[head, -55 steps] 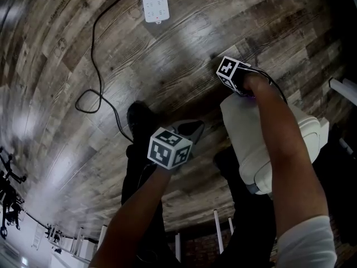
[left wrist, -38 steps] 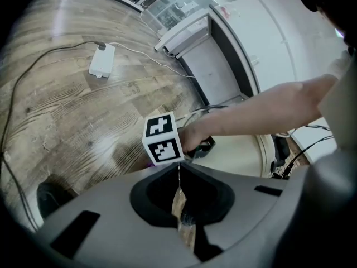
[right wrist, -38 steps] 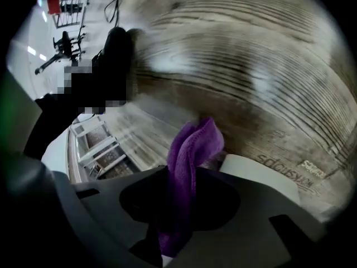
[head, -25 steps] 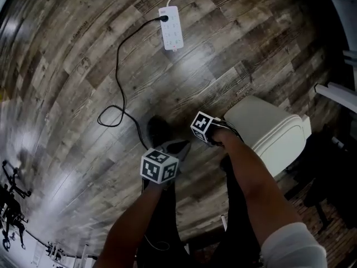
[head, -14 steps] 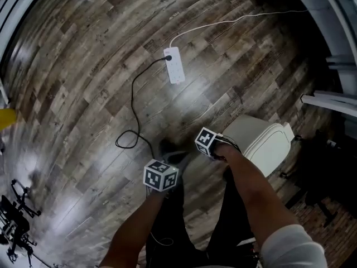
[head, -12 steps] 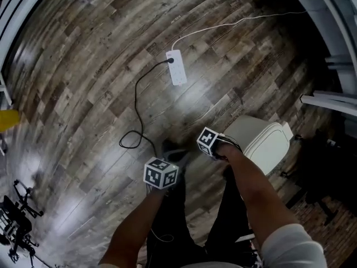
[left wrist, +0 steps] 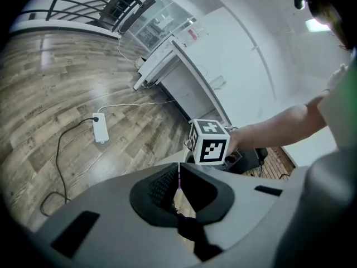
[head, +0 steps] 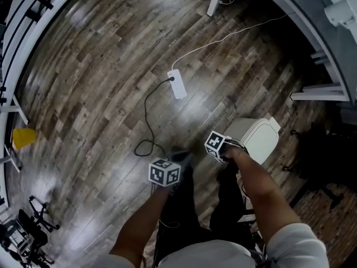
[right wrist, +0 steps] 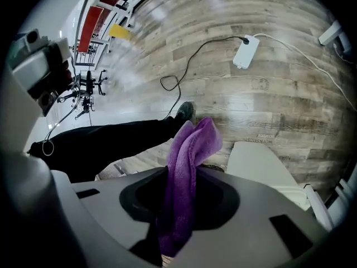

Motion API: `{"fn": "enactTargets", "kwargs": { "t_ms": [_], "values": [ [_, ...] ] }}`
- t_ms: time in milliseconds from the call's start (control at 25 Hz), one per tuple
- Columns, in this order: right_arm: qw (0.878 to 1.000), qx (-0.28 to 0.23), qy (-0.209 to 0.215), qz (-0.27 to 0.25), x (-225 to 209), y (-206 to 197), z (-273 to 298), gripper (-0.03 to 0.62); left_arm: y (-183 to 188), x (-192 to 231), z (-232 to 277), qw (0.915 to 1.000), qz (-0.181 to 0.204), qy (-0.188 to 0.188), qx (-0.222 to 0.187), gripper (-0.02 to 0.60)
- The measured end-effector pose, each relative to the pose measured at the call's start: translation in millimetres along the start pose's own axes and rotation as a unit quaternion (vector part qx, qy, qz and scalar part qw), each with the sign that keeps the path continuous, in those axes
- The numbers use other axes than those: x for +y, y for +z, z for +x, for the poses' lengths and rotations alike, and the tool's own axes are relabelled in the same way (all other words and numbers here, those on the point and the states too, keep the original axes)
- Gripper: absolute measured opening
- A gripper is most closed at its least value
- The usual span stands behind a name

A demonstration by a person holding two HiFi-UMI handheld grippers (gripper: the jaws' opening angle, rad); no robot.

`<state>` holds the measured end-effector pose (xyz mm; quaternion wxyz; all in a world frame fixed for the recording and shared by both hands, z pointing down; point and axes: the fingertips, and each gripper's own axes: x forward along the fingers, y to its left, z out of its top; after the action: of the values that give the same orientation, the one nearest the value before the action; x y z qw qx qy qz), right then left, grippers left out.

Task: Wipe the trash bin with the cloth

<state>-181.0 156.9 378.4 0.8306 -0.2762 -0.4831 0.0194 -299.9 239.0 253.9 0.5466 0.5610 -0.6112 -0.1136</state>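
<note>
— Count first?
— One white trash bin (head: 254, 138), one purple cloth (right wrist: 187, 166), two grippers. Further out, one white power strip (head: 177, 84) with one black cord (head: 146, 116) and one white cord (head: 223, 38).
— Arms?
— Both bare forearms (head: 256, 188) stretched down and forward, side by side above dark trouser legs (head: 184, 205).
— Holding what?
— Right gripper (right wrist: 181, 191) clamped on the cloth, folded tip poking up past the jaws. Left gripper (left wrist: 178, 186) pressed closed, with only a thin purple sliver at the seam, too small to name.
— Bin's place from there?
— Upright on the wooden floor (head: 100, 66), lid shut, just beside the right gripper on its right; below and right of the cloth tip in the right gripper view. Touching or not, hard to tell. Well apart from the power strip.
</note>
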Motion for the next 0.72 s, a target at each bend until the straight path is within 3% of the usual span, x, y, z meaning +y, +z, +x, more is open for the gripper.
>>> {"fn": "enactTargets", "kwargs": {
  "t_ms": [360,720],
  "values": [
    [0.996,-0.076,-0.018,0.042,37,-35,-65,0.109,16,-59,-30,0.9995,0.023,-0.022,0.005,0.005],
    [0.983,-0.156,-0.042,0.083,54,-80,-122,0.109,43,-109,-58,0.9977,0.058,-0.033,0.009,0.005]
  ]
}}
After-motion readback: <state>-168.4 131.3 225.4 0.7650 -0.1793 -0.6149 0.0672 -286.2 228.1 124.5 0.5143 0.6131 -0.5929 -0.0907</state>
